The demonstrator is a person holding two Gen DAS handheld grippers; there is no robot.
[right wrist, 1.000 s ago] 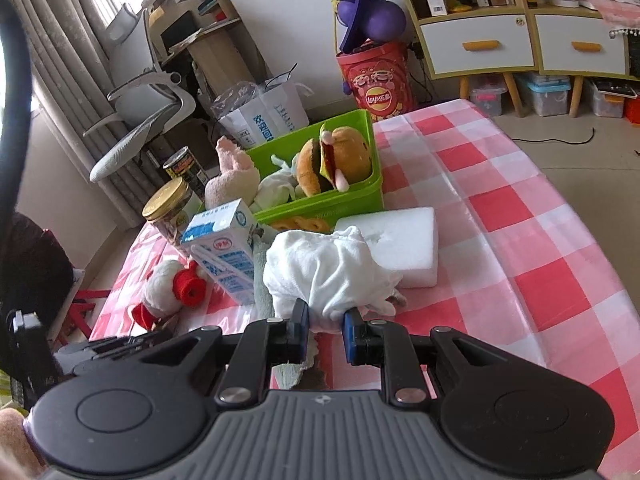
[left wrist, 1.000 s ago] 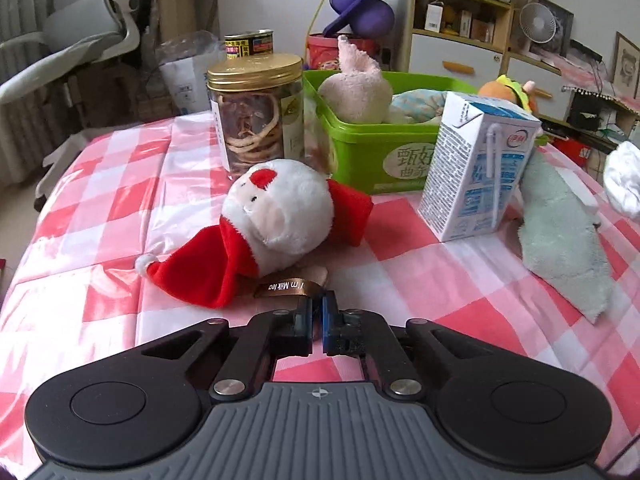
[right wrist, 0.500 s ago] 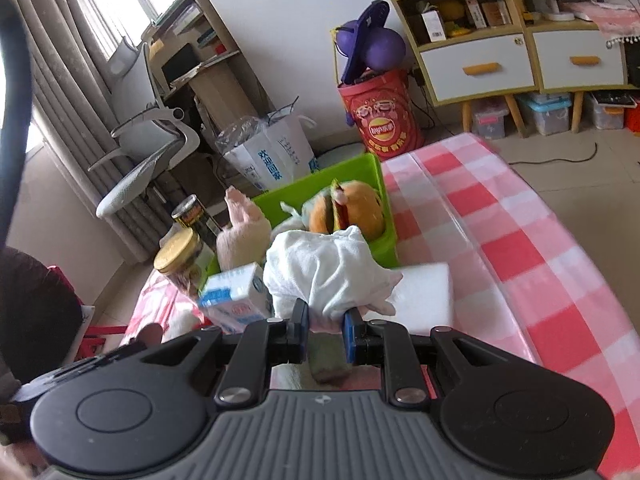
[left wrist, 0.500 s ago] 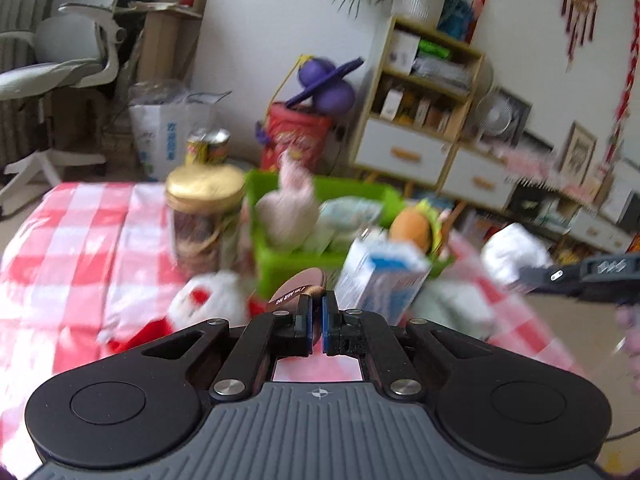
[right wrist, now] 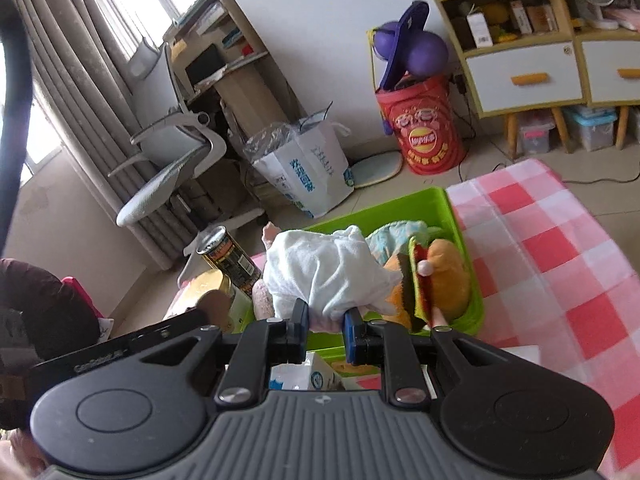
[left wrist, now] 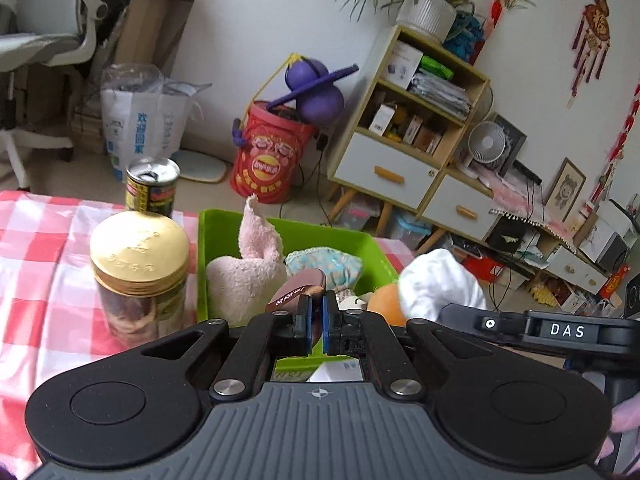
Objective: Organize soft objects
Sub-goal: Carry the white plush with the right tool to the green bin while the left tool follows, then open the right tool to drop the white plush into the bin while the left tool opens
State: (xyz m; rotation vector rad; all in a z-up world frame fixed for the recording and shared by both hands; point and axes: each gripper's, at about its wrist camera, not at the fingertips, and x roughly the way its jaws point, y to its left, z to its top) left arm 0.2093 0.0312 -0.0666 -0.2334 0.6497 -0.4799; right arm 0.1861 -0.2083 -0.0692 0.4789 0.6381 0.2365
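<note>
My left gripper is shut on a small brown tag or soft piece and is raised over the near side of the green bin. The Santa plush does not show now. My right gripper is shut on a white cloth bundle held above the green bin; the bundle also shows in the left wrist view. In the bin lie a pink plush, a pale blue soft toy and a burger plush.
A gold-lidded jar and a tin can stand left of the bin on the red checked tablecloth. A milk carton sits below the right gripper. A chair, bags and shelves stand beyond the table.
Both grippers have risen and moved over the green bin. The left lifted away from the Santa plush with the brown piece; the right carried the white cloth off the table.
</note>
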